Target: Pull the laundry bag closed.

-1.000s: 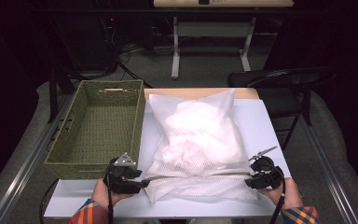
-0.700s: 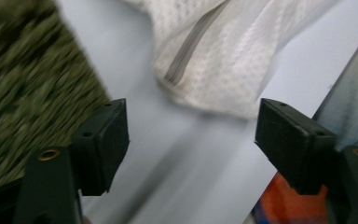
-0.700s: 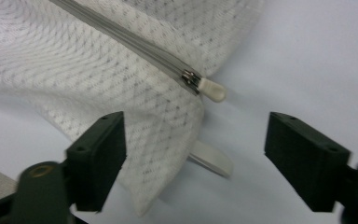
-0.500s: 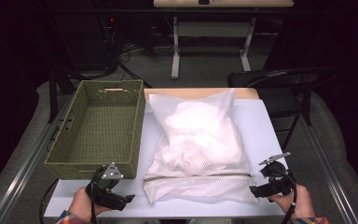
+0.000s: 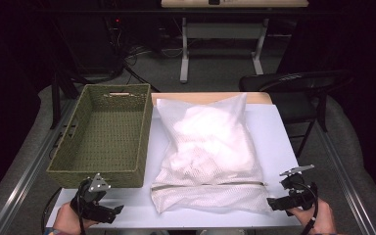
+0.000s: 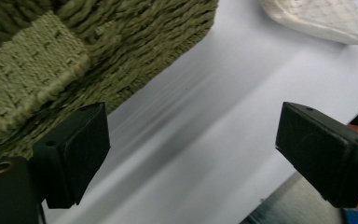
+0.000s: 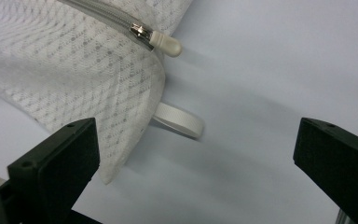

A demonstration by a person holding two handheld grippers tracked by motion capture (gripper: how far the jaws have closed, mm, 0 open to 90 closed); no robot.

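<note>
A white mesh laundry bag (image 5: 208, 152), stuffed with white cloth, lies flat in the middle of the white table (image 5: 274, 132), its zipper (image 5: 210, 185) running across near the front edge. My left gripper (image 5: 116, 211) is at the table's front left, in front of the green woven basket (image 5: 98, 172) and apart from the bag. Its jaws have just been opening and nothing is between them (image 6: 191, 158). My right gripper (image 5: 271, 203) sits just off the bag's front right corner (image 7: 74, 79), near the zipper pull (image 7: 165, 43). Its jaws (image 7: 196, 172) have just been opening and hold nothing.
The basket (image 6: 74, 56) stands empty along the table's left side, close beside my left gripper. A white fabric loop (image 7: 179, 121) sticks out under the bag's corner. A black chair (image 5: 293, 83) stands beyond the far right corner. A metal rail (image 5: 342, 166) runs along the right.
Both grippers have left the bag's front corners and drawn outward, the left one to the left and the right one to the right. Both pairs of jaws have opened. The bag lies still.
</note>
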